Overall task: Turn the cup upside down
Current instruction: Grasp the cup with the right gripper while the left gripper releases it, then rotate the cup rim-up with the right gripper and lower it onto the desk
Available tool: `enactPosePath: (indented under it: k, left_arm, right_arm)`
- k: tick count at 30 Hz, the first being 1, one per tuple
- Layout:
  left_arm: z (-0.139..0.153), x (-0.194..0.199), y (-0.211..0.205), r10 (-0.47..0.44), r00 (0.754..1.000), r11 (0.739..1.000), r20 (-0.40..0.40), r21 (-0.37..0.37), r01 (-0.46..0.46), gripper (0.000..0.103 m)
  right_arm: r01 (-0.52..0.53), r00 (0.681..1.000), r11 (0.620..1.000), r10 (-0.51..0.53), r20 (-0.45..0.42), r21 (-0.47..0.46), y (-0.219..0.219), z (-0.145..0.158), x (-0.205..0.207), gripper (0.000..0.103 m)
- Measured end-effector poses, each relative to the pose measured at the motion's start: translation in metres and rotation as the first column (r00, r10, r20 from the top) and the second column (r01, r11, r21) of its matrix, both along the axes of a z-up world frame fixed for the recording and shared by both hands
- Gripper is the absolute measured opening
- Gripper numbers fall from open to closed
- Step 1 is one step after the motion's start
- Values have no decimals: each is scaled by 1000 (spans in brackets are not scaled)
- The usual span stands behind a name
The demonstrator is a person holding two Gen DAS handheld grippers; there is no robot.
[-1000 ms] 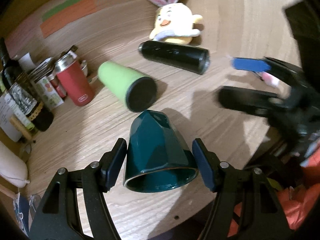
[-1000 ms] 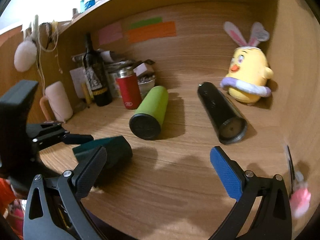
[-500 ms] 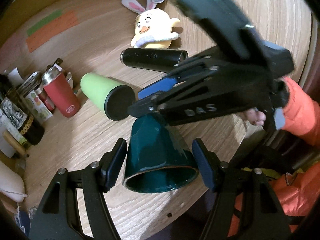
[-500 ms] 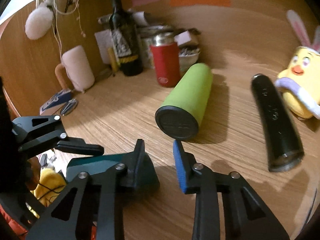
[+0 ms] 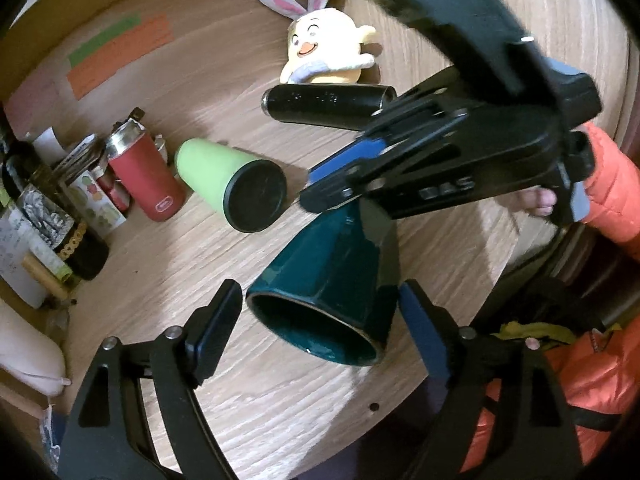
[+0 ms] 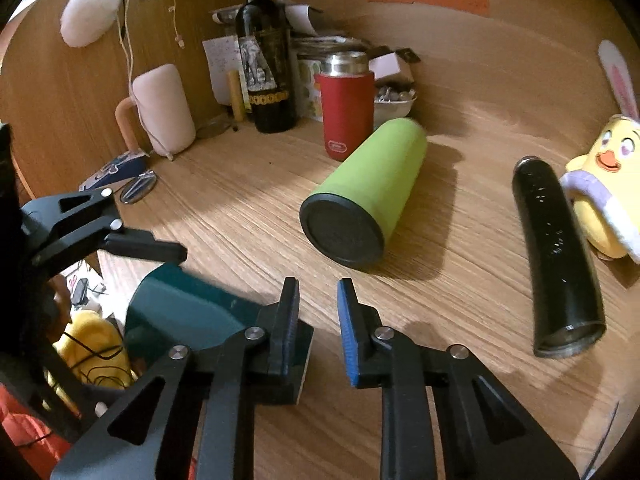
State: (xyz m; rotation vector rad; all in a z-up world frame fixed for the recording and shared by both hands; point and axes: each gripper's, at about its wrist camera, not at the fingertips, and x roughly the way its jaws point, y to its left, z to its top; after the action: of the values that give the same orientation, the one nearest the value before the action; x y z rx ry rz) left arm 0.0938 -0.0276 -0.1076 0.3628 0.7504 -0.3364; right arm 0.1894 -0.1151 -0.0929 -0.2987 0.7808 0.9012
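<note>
The dark teal faceted cup (image 5: 340,276) lies tilted with its open mouth toward the left wrist camera, between the open fingers of my left gripper (image 5: 320,320). The right finger seems to touch its rim; the left finger stands apart. My right gripper (image 5: 320,188) reaches in from the right, its fingers pressing on the cup's base end. In the right wrist view the cup (image 6: 188,304) sits at lower left, partly behind the left finger of my right gripper (image 6: 318,304), whose jaws stand nearly shut with a narrow empty gap.
A green tumbler (image 6: 368,200) and a black flask (image 6: 556,256) lie on the wooden table (image 6: 440,300). A red mug (image 6: 346,108), wine bottle (image 6: 264,60), pink mug (image 6: 160,108) and clutter stand at the back. A yellow plush chick (image 6: 608,184) sits right.
The right gripper swung in from the right, closed to a narrow gap, and now rests on the cup's base. The cup has tipped, its mouth turning left. The left gripper's fingers have spread wider.
</note>
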Motion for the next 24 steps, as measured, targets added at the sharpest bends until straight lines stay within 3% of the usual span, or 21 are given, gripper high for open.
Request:
enactPosePath:
  k: [9,19,24]
  left_arm:
    - [1,-1,11,77,997,997,24,31,-78,86]
    - [6,6,38,223,974,975,32,-10,-223,86]
    - [5,6,42,242,970,970,22,-45,-240,86]
  right_arm:
    - [22,998,1000,-22,51,-5,-12,7,-17,18]
    - [2,999,999,-3,43,34,-13,5,-34,18]
    - [23,999,998,-25,39,53,-10,6,-37,18]
